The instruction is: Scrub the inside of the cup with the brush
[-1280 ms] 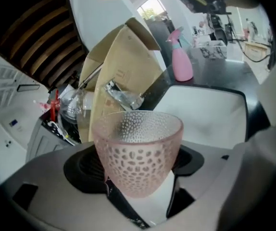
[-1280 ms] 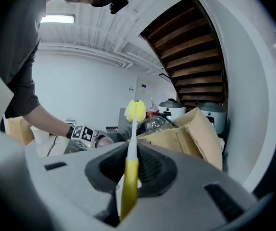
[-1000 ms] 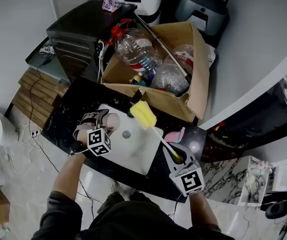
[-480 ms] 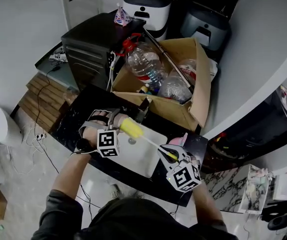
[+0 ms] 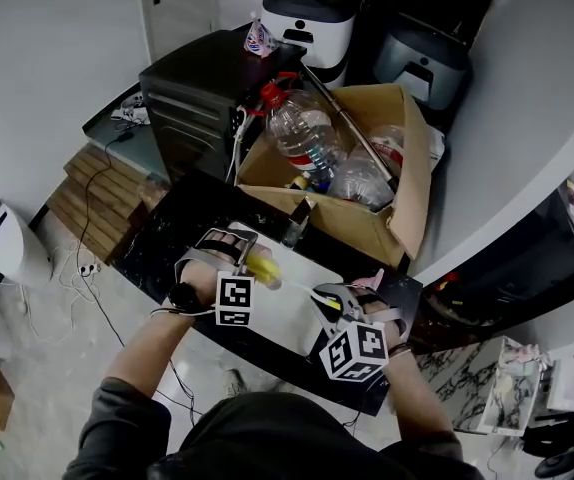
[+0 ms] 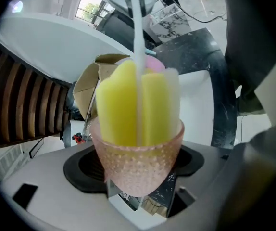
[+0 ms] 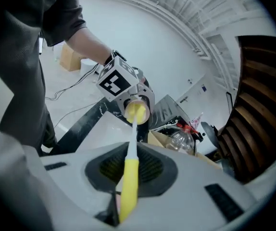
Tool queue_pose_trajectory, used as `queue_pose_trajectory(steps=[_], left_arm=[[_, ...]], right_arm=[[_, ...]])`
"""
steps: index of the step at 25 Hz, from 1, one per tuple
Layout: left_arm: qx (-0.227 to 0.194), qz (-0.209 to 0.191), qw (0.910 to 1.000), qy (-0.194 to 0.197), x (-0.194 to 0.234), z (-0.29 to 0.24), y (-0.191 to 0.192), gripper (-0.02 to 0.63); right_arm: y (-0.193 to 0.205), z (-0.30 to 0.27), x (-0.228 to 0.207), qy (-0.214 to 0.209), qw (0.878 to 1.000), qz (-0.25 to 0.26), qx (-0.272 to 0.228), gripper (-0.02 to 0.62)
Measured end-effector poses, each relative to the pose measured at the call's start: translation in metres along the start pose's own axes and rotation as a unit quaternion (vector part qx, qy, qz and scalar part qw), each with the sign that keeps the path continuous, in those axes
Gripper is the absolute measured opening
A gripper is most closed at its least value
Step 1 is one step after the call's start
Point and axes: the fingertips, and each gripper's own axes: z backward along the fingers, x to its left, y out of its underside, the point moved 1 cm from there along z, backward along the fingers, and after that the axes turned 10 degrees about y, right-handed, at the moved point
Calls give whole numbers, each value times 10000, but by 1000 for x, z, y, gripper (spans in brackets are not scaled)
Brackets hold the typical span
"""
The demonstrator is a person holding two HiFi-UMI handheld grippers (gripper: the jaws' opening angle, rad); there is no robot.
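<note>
Left tongs (image 5: 225,256) clamped on pink cup (image 6: 137,165), held tilted over white sink (image 5: 297,273) in black bench (image 5: 172,228). Right tongs (image 5: 329,301) pinching yellow handle of brush (image 7: 128,182); yellow sponge head sits inside the cup mouth

In the left gripper view, the base of the cup (image 6: 137,163) is out of sight between the jaws at six o'clock. Its frosted wall blurs the lower end of the sponge on the brush (image 6: 128,105), and the brush's white stem is cut off at the twelve o'clock edge.

In the head view, the left gripper (image 5: 239,256) and its marker cube (image 5: 234,301) mask almost all of the cup. Something pink (image 5: 372,280) at one o'clock of the right gripper (image 5: 330,303) is too covered to name.

In the right gripper view, the handle's end is buried at six o'clock. The sponge fills the cup's mouth and hides the inside.
</note>
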Motion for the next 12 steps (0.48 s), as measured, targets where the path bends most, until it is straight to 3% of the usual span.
queue_pose_trajectory(steps=[5, 12], left_arm=[[-46, 40, 10000, 73, -10, -2, -6, 371], [-36, 265, 9996, -3, -3, 4, 3, 371]], right_arm=[[-3, -17, -9, -40, 9970, 657, 399, 37], [-5, -15, 2, -158, 9977, 525, 401, 37]])
